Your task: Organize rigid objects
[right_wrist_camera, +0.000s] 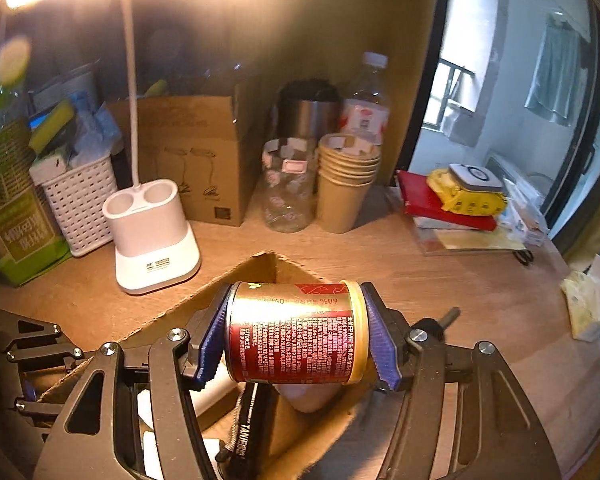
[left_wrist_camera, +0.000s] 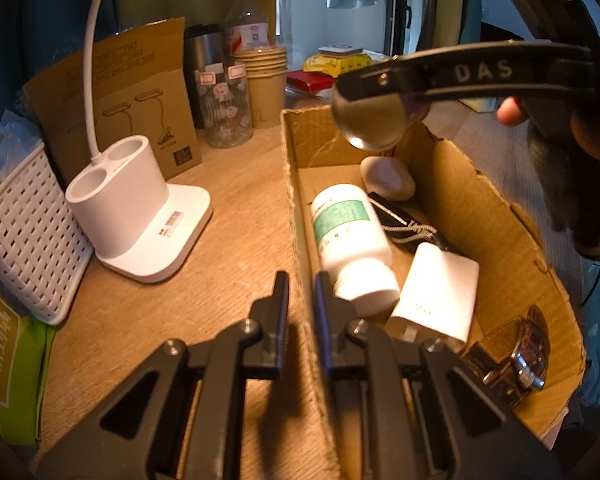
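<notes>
An open cardboard box lies on the wooden desk. My left gripper is shut on the box's left wall, one finger on each side of it. My right gripper is shut on a red and gold can, held sideways by its two ends above the box's far corner. The left wrist view shows the can's round end over the box's far end. Inside the box lie a white pill bottle, a white oval thing, a black tool with a cord, a white charger and a dark translucent item.
Left of the box stands a white lamp base with a white basket beside it. Behind are a brown carton, a glass jar, stacked paper cups and a steel cup. A red book with a yellow packet lies at the right.
</notes>
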`<state>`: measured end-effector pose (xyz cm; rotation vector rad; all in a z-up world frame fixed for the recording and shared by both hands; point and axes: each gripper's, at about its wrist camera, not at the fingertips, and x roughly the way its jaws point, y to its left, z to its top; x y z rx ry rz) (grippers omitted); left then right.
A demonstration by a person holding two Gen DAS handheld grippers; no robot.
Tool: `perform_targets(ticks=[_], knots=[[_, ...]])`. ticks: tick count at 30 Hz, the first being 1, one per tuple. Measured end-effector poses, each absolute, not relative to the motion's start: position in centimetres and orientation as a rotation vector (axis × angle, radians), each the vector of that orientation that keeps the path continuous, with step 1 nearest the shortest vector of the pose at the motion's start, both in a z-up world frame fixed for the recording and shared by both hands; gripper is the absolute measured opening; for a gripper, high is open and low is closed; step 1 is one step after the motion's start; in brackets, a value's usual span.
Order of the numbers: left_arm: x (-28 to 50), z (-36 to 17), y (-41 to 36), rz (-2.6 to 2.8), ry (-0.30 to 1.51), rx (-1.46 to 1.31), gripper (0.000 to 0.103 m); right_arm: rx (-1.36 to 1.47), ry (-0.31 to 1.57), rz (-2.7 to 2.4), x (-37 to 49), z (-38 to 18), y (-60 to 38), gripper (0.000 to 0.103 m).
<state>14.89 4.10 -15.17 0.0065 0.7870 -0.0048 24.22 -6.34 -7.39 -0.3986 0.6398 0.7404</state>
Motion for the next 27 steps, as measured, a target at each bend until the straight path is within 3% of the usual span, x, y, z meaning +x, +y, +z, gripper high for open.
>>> perform_targets(ticks=[27], knots=[[15.2,-15.3,4.0,-0.004,0.791,0.005,0.015,-0.501,0.739,0.792,25.0,-10.1,-3.1,0.068]])
